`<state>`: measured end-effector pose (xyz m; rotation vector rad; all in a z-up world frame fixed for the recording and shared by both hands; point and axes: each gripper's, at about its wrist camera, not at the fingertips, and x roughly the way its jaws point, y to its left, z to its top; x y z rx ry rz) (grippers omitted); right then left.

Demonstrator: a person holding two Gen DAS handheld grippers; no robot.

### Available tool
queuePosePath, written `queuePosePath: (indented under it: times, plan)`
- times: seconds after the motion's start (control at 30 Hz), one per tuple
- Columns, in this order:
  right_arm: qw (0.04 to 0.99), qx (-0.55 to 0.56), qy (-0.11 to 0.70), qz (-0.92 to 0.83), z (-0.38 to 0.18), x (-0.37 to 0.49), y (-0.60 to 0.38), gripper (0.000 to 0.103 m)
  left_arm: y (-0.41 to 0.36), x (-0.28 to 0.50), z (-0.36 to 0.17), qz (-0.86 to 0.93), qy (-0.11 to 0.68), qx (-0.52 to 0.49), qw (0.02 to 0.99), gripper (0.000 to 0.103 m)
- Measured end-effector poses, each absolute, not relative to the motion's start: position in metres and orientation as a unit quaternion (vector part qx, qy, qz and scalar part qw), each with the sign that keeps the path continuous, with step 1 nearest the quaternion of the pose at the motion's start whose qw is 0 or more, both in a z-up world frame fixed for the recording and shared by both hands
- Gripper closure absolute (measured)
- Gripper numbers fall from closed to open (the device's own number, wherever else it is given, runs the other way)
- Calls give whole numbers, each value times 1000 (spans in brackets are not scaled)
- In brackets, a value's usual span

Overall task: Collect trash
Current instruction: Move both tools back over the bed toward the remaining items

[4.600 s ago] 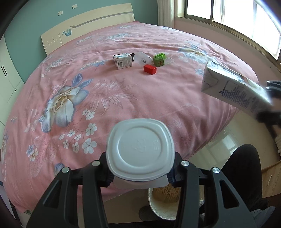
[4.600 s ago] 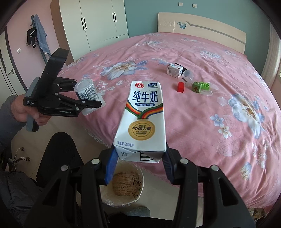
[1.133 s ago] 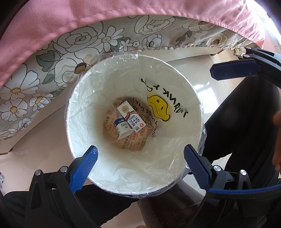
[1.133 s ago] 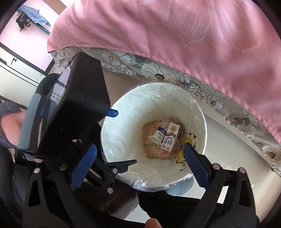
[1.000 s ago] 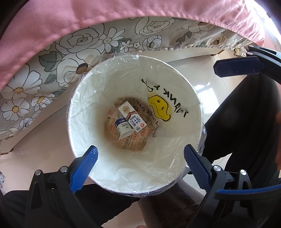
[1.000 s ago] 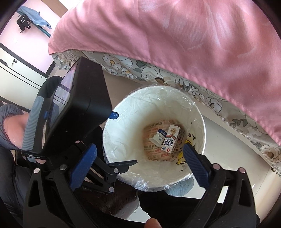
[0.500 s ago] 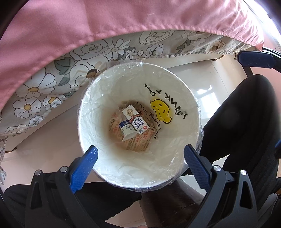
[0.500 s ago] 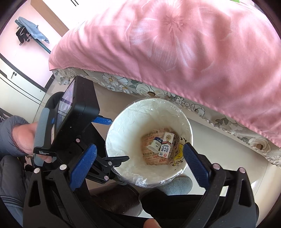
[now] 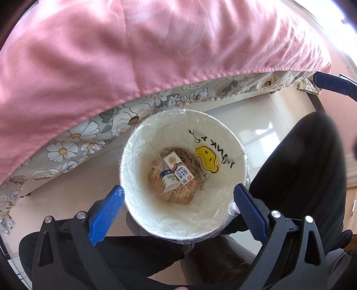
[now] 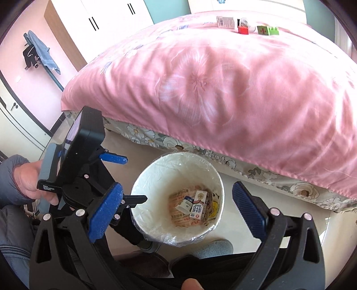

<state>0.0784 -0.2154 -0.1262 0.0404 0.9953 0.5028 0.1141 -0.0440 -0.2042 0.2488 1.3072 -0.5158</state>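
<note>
Now hovering over the white paper bin (image 9: 142, 209), lined with clear film, at centre frame in both views. Left claw (image 9: 178, 200) spread wide and empty, blue pads (image 9: 106, 206) flanking the bin's rim at the lower part of the left view. Right claw (image 10: 176, 208) likewise wide apart, nothing gripped, pads either side of the bin low in the right view. Down at the bottom of the bin: milk carton (image 9: 178, 170) lying on its side, touching a small yogurt cup (image 9: 167, 180), both on printed paper. Yellow smiley face (image 9: 206, 159) on the inner wall. Pink bed cover (image 10: 234, 78) filling the upper part of both frames. Far at the top of the right view, on the bed: small box (image 10: 225, 21), red block (image 10: 243, 30), green block (image 10: 267, 30). Person's hand (image 10: 33, 178) gripping the left device at left.
</note>
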Motion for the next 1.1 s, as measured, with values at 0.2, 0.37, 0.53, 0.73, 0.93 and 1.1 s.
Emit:
queuePosePath:
  times: [0.2, 0.37, 0.53, 0.73, 0.93, 1.1]
  plan:
    - [885, 39, 421, 195, -101, 79, -230, 7, -35, 125, -172, -221, 566, 94, 789, 3]
    - [904, 86, 394, 143, -85, 91, -253, 7, -27, 140, -143, -209, 534, 71, 816, 3]
    - [906, 128, 383, 122, -74, 105, -273, 7, -20, 160, -118, -192, 508, 64, 837, 3]
    - [917, 127, 365, 102, -53, 129, -288, 7, -11, 192, -87, -176, 482, 60, 856, 3]
    - [929, 101, 344, 89, -33, 162, -295, 7, -11, 232, -54, -159, 448, 58, 878, 3]
    - [936, 74, 335, 73, -27, 193, -296, 7, -19, 273, -39, -145, 438, 50, 886, 3]
